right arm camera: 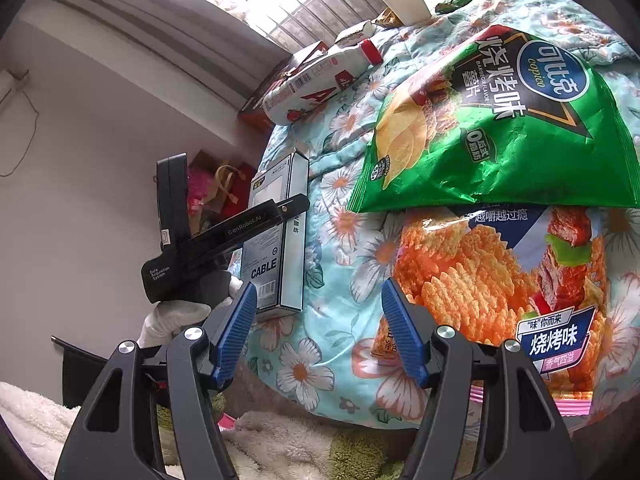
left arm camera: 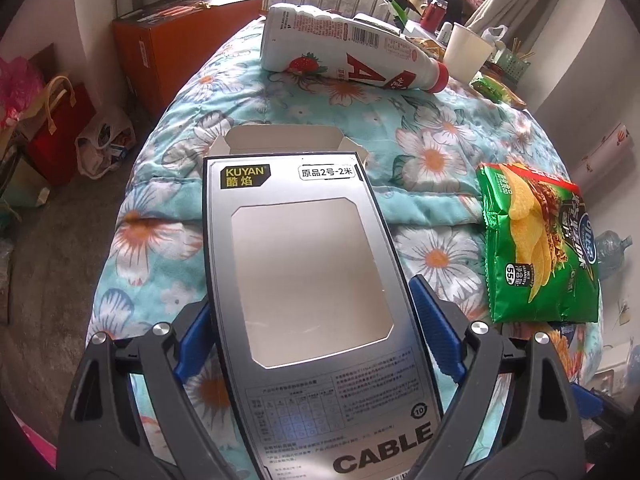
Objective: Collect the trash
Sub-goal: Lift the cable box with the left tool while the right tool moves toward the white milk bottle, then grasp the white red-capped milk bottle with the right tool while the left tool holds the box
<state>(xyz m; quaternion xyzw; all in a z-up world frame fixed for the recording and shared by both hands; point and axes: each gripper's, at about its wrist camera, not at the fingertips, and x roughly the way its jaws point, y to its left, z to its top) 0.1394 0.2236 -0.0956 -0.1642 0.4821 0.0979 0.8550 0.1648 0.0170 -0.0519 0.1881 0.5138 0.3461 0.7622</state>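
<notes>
Left wrist view shows our left gripper (left arm camera: pixel 310 336) clamped on the cable box (left arm camera: pixel 304 280) above the floral quilt (left arm camera: pixel 432 152). We judge it collected. Right gripper (right arm camera: pixel 316 336) gapes empty; next, it should close on the orange snack bag (right arm camera: pixel 500 280).

We see open floral quilt (left arm camera: pixel 304 108) between the cable box (left arm camera: pixel 304 280) and the milk bottle (left arm camera: pixel 344 54) beyond it. Right of the box, the green chip bag (left arm camera: pixel 540 248) blocks passage, overlapping an orange snack bag (right arm camera: pixel 500 280).
</notes>
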